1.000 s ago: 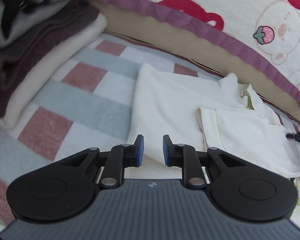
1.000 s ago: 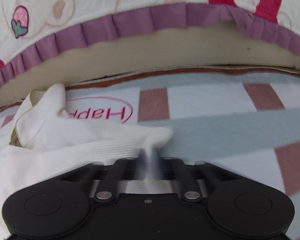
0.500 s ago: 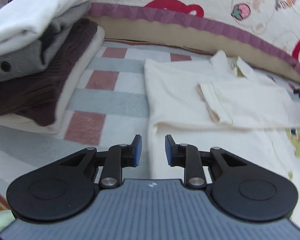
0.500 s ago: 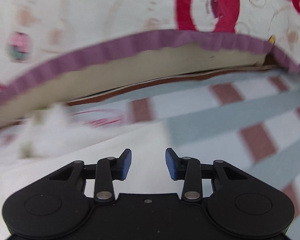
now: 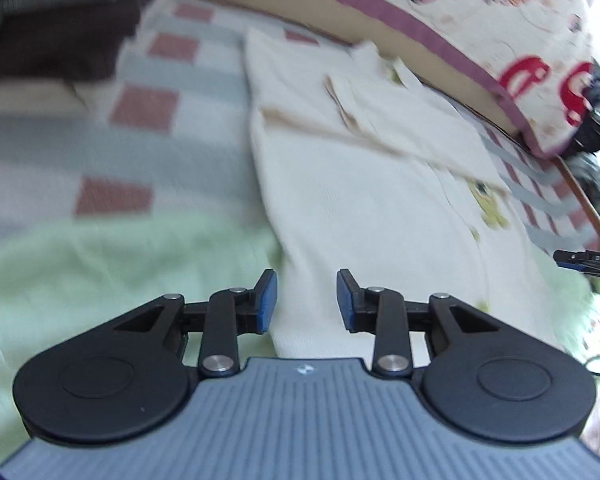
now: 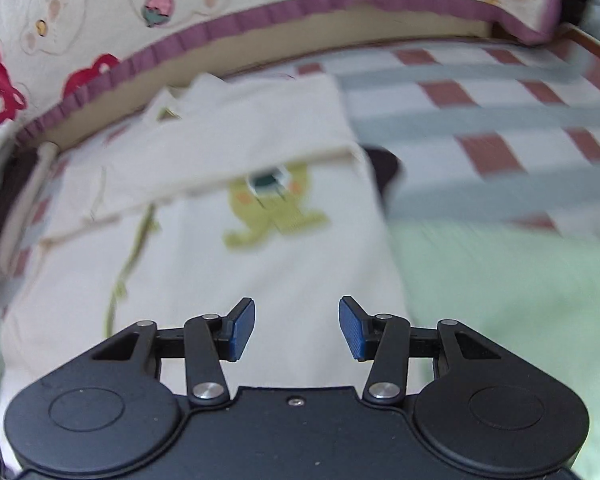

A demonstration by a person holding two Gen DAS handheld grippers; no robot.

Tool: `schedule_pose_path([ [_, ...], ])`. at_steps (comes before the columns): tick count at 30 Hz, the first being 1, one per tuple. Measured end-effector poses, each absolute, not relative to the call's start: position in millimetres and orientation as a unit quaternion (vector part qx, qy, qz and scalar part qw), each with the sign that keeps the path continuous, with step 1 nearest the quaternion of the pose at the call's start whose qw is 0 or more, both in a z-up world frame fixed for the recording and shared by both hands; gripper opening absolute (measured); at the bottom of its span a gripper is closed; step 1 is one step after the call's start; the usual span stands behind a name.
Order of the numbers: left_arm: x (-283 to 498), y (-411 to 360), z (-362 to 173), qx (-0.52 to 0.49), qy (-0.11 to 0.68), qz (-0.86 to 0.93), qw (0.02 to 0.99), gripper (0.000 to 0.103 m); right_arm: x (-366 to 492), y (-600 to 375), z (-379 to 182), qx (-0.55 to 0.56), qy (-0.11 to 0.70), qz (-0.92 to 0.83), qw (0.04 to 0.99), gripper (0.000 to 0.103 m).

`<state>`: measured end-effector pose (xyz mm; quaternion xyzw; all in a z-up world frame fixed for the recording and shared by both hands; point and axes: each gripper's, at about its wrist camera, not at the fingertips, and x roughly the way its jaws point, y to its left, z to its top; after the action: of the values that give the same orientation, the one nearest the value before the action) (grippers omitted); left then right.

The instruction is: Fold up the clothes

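Observation:
A cream shirt (image 5: 364,208) with a green frog print (image 6: 274,208) lies flat on the bed, both sleeves folded in across its upper part. My left gripper (image 5: 306,300) is open and empty over the shirt's lower left edge. My right gripper (image 6: 296,328) is open and empty over the shirt's lower right part. The right gripper's tip also shows at the right edge of the left wrist view (image 5: 584,260).
A stack of folded clothes (image 5: 48,36) sits at the far left. A checked blanket (image 6: 492,120) and a pale green cover (image 6: 512,288) lie under the shirt. A printed quilt with a purple frill (image 6: 260,16) runs along the back.
The right gripper let go of the sleeve and opened. Both grippers drew back from the collar end toward the shirt's hem. The right sleeve now lies folded over the chest.

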<state>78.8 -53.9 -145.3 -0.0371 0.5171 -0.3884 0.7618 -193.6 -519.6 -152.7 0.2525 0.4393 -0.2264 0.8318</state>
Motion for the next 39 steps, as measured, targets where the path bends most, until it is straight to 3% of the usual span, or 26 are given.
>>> schedule_pose_path([
  [2, 66.5, -50.0, -154.2, -0.046, 0.535, -0.398, 0.744, 0.036, -214.5, -519.8, -156.5, 0.256, 0.451, -0.241, 0.82, 0.058],
  [14, 48.4, -43.8, -185.8, -0.113, 0.589, -0.396, 0.695, 0.043, -297.1, -534.1, -219.0, 0.357, 0.505, -0.278, 0.735, 0.062],
  [18, 44.1, -48.0, -189.3, -0.104, 0.592, -0.4, 0.692, 0.051, -320.1, -521.7, -233.6, 0.411, 0.476, -0.287, 0.723, 0.066],
  [20, 44.6, -47.9, -196.2, -0.121, 0.603, -0.392, 0.684, 0.057, -324.2, -516.5, -233.2, 0.442, 0.452, -0.272, 0.725, 0.054],
  [21, 45.7, -47.2, -199.6, -0.133, 0.608, -0.392, 0.678, 0.057, -323.3, -513.6, -230.5, 0.44, 0.446, -0.272, 0.73, 0.022],
  [22, 46.8, -46.5, -202.9, -0.145, 0.613, -0.391, 0.671, 0.052, -320.9, -510.8, -222.9, 0.424, 0.436, -0.275, 0.745, 0.008],
  [23, 45.9, -47.3, -201.0, -0.138, 0.607, -0.393, 0.677, 0.041, -318.2, -508.1, -213.4, 0.403, 0.423, -0.278, 0.762, 0.008],
  [25, 42.1, -50.5, -193.8, -0.111, 0.59, -0.4, 0.693, 0.036, -315.0, -510.0, -188.2, 0.384, 0.38, -0.282, 0.793, 0.008],
  [32, 17.4, -76.0, -147.7, 0.021, 0.495, -0.397, 0.773, 0.026, -291.0, -514.2, -158.7, 0.34, 0.35, -0.251, 0.836, 0.008],
  [33, 18.5, -77.6, -145.4, 0.018, 0.488, -0.403, 0.774, 0.019, -287.1, -512.1, -160.4, 0.339, 0.349, -0.246, 0.838, 0.008],
  [34, 21.4, -78.7, -145.1, 0.005, 0.489, -0.406, 0.773, 0.002, -284.2, -511.7, -161.4, 0.338, 0.346, -0.242, 0.841, 0.008],
  [39, 35.6, -74.1, -141.6, -0.076, 0.475, -0.407, 0.777, 0.001, -268.1, -515.2, -152.7, 0.326, 0.322, -0.23, 0.859, 0.008],
])
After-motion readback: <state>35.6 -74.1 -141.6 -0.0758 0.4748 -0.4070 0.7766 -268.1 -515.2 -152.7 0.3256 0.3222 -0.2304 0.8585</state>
